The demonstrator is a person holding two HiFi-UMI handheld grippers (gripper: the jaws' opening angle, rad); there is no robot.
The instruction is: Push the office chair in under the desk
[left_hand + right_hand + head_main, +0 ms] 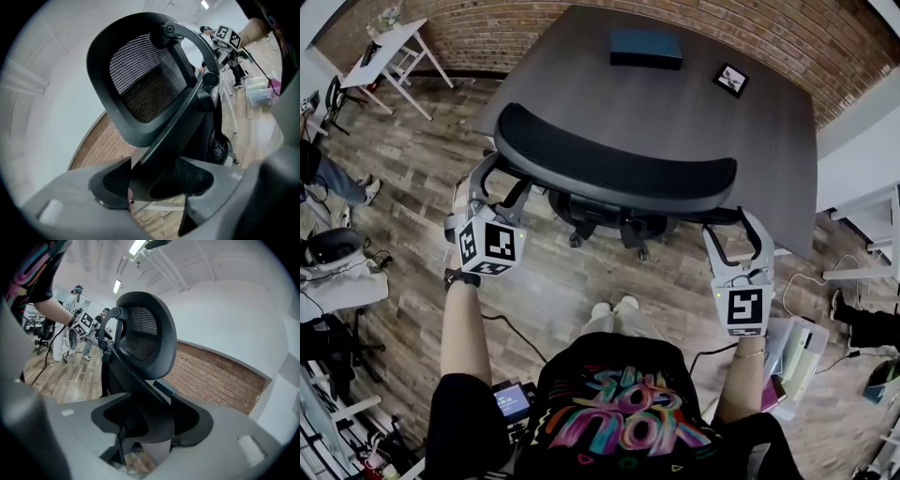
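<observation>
A: office chair (614, 173), position?

B: Drawn up against near edge of dark surface (694, 122). Mesh backrest (609, 159) upright, overlapping that edge in head view. Base and casters (642, 251) on wood floor (544, 291), just below that near edge. Seat hidden from above.

A: left tongs (154, 180), state?

B: Clamped on black frame strut at left side of backrest. Strut filling gap between jaws, both pads (112, 180) touching it. Nothing else held.

A: right tongs (150, 423)?

B: Likewise narrowed onto matching strut at right side, pads (190, 416) pressed to either face of it. Marker cube of left tongs visible past backrest in right gripper view.

A: Anything on surface?

B: blue box (646, 48) near far edge, small marker card (731, 80) to its right. Apart from each other, both well clear of backrest. brick wall (525, 28) beyond far edge.
</observation>
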